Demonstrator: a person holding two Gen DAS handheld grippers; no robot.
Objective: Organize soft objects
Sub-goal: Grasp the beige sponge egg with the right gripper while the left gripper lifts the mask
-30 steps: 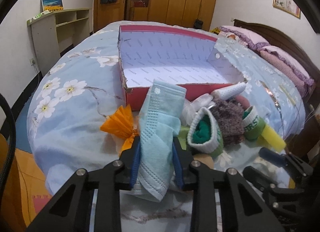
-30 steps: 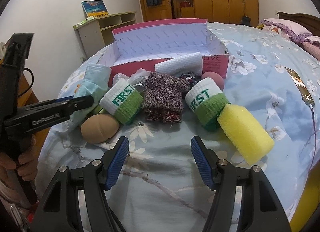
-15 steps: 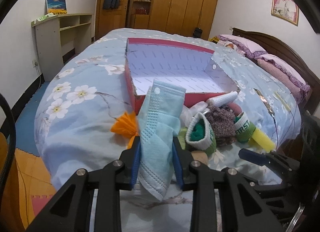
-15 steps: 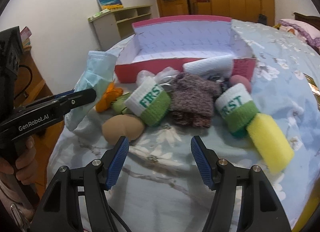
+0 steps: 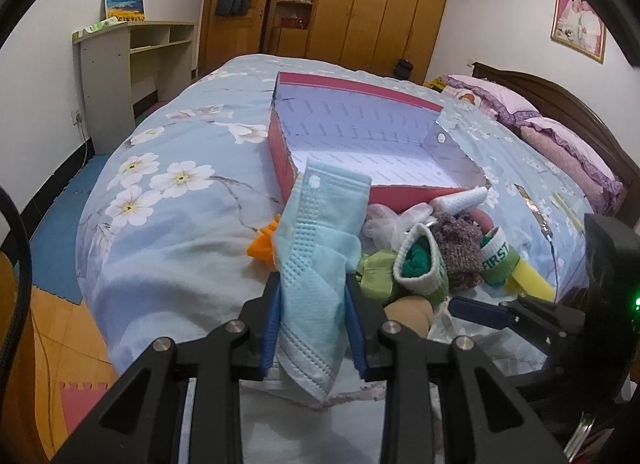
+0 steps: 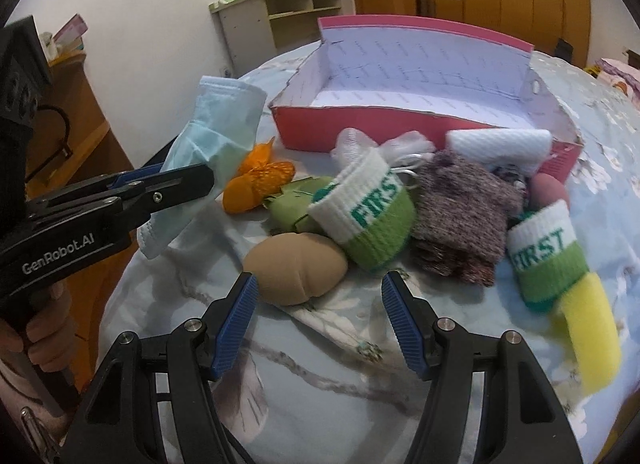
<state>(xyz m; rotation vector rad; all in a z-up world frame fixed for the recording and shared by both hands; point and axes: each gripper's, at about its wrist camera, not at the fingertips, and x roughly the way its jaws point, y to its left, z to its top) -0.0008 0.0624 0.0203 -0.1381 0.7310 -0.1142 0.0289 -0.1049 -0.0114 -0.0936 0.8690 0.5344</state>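
Observation:
My left gripper [image 5: 313, 296] is shut on a folded light-blue face mask [image 5: 320, 248], held above the bed in front of the red cardboard box [image 5: 280, 159]; the mask [image 6: 216, 123] also shows in the right wrist view. My right gripper [image 6: 316, 304] stands open just short of a tan soft ball [image 6: 296, 268]. Behind the ball lie a green-and-white "FIRST" wristband [image 6: 368, 207], a brown knitted piece [image 6: 460, 219], a second "FIRST" wristband [image 6: 548, 256], a yellow sponge [image 6: 588, 332], an orange cloth [image 6: 256, 183] and a white roll [image 6: 496, 143].
The bed [image 5: 168, 232] has a blue flowered cover that drops off at the left to the floor. A shelf desk [image 5: 120, 63] stands by the left wall and wardrobes at the back. Pillows [image 5: 568, 143] and the headboard are at the right. A hand [image 6: 44, 340] holds the left gripper's handle.
The right gripper has swung left, from facing the knitted piece to facing the tan ball. The left gripper has drawn back slightly with the mask held in it.

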